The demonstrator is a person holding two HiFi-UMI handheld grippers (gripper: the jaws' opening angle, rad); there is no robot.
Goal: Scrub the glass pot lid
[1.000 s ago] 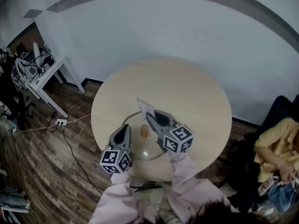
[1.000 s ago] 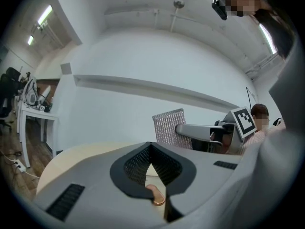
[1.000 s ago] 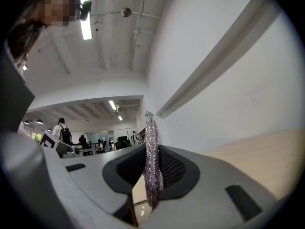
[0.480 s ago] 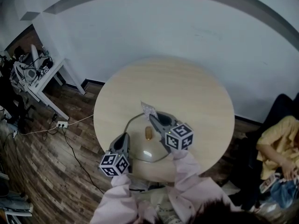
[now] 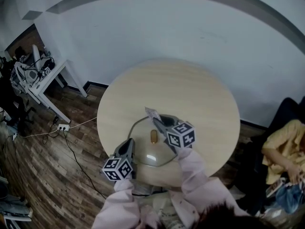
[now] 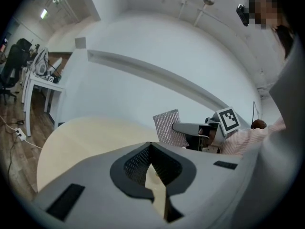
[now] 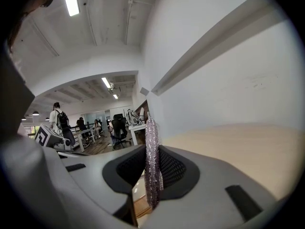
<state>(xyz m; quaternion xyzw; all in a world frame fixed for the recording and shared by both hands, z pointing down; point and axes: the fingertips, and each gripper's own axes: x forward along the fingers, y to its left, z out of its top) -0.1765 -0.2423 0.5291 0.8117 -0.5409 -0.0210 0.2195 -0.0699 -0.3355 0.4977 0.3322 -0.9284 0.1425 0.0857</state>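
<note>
The glass pot lid (image 5: 143, 149) with a gold knob (image 5: 153, 136) lies on the round wooden table (image 5: 190, 94), near its front edge. My left gripper (image 5: 128, 146) meets the lid's left rim; its jaws stand shut with only a thin sliver between them (image 6: 152, 163). My right gripper (image 5: 156, 120) reaches over the lid's far side, shut on a silver mesh scrub cloth (image 5: 151, 112). That cloth hangs upright between the jaws (image 7: 151, 161). In the left gripper view the cloth (image 6: 167, 128) sticks up from the right gripper (image 6: 187, 127).
A white desk with equipment (image 5: 40, 73) stands on the wood floor at the left, with cables and a power strip (image 5: 63, 125) below it. A person in yellow (image 5: 283, 151) sits at the right. The white wall runs behind the table.
The lid and knob have shifted slightly right. My left gripper has drawn back a little toward me at the lid's rim. The right gripper with the cloth has barely moved.
</note>
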